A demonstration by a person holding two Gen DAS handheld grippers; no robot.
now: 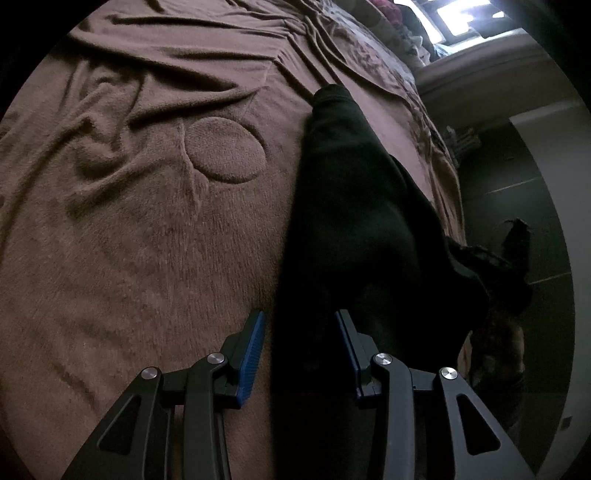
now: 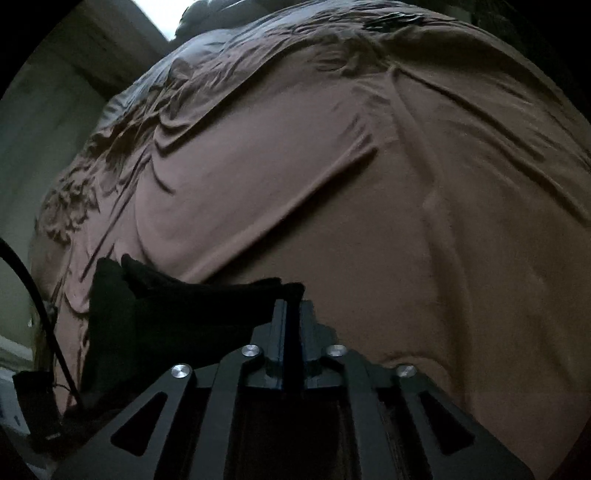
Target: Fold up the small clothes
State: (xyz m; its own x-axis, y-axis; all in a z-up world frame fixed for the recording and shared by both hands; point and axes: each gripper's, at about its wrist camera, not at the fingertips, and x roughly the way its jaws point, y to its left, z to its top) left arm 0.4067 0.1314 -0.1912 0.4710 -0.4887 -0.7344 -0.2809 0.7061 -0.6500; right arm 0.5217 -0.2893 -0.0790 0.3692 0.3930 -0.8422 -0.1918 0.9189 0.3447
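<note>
A black garment (image 1: 351, 221) lies stretched lengthwise on a brown blanket (image 1: 129, 240), its far end near the bed's right edge. My left gripper (image 1: 300, 325) is open, its blue-padded fingers standing either side of the garment's near end, just above it. In the right wrist view my right gripper (image 2: 291, 306) is shut on an edge of the black garment (image 2: 177, 317), which hangs to the left of the fingers above the blanket (image 2: 406, 221).
The blanket is wrinkled, with a round embossed patch (image 1: 225, 149). The bed's edge drops to a dark floor (image 1: 524, 206) on the right. A bright window (image 1: 461, 14) and clutter sit at the far end. A black cable (image 2: 44, 314) runs at the left.
</note>
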